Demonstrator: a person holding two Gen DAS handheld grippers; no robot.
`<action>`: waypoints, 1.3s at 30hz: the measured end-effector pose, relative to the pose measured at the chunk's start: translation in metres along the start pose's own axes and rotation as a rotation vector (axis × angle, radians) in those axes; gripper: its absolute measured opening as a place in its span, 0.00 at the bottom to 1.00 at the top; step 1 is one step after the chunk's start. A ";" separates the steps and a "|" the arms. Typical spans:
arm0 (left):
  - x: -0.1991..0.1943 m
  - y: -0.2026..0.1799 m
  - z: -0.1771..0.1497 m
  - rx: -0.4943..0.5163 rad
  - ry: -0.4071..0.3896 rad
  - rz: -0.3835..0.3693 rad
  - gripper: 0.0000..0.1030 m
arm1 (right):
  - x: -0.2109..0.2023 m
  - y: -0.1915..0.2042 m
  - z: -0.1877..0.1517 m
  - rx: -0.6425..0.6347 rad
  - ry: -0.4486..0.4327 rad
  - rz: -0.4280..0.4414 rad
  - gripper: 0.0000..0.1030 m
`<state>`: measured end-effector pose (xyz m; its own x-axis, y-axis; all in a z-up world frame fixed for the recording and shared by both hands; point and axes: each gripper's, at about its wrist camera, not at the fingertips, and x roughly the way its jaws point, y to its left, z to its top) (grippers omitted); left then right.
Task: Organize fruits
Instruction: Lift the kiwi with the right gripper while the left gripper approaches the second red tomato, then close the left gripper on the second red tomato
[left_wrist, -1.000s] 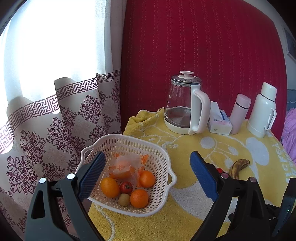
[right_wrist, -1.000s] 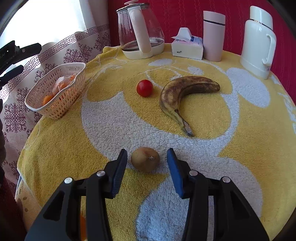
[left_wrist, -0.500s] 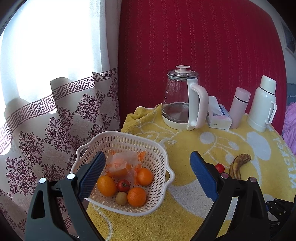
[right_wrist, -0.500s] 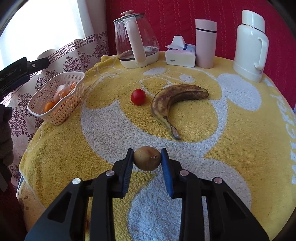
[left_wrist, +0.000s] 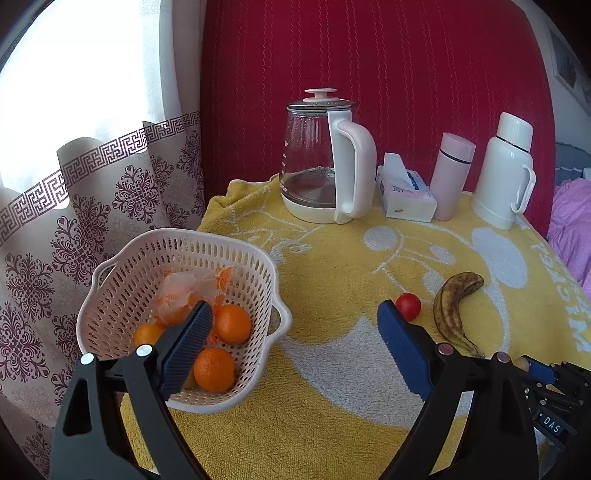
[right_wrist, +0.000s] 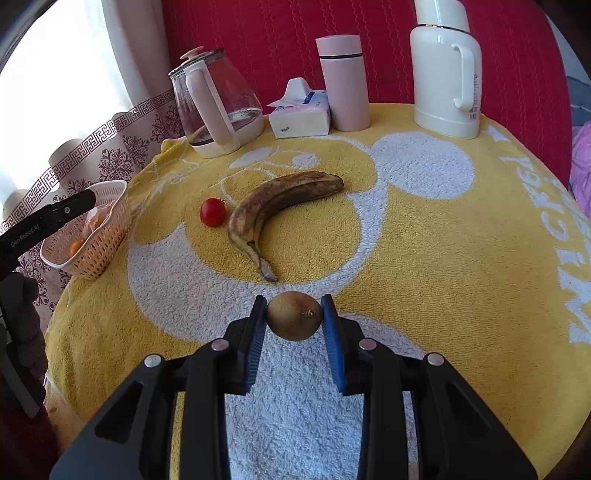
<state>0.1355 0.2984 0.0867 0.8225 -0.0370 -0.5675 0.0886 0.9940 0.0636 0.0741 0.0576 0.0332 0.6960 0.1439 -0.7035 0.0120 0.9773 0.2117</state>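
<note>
A brown kiwi (right_wrist: 294, 316) sits between the blue pads of my right gripper (right_wrist: 294, 318), which is shut on it just above the towel. Ahead lie a spotted banana (right_wrist: 275, 209) and a red tomato (right_wrist: 212, 212). A white basket (left_wrist: 122, 273) at the table's left edge holds several oranges (left_wrist: 232, 324) and a plastic-wrapped fruit (left_wrist: 186, 291). My left gripper (left_wrist: 291, 350) hangs open over the basket's right side, nothing between its pads. The banana (left_wrist: 452, 306) and tomato (left_wrist: 408, 306) show to its right. The basket (right_wrist: 107, 236) appears at the left in the right wrist view.
A glass kettle (left_wrist: 325, 162), tissue box (left_wrist: 404, 195), pink flask (left_wrist: 452, 175) and white thermos (left_wrist: 508, 171) line the back of the yellow towel-covered table (left_wrist: 351, 387). A patterned curtain (left_wrist: 74, 206) hangs to the left; a red backdrop stands behind.
My right gripper closed on the kiwi and lifted it slightly. My left gripper shifted right, so its left pad now hangs over the basket's fruit.
</note>
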 end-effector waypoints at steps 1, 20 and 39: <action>0.002 -0.005 -0.002 0.017 0.006 -0.004 0.86 | 0.002 0.001 -0.001 -0.001 0.005 0.005 0.29; 0.055 -0.067 0.010 0.143 0.183 -0.209 0.68 | 0.000 0.002 -0.006 0.002 0.001 0.049 0.29; 0.128 -0.077 0.011 -0.043 0.349 -0.351 0.50 | 0.001 0.003 -0.007 -0.004 0.003 0.059 0.29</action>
<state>0.2402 0.2159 0.0182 0.5094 -0.3407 -0.7902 0.2971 0.9315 -0.2100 0.0700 0.0621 0.0285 0.6930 0.2016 -0.6922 -0.0321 0.9678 0.2497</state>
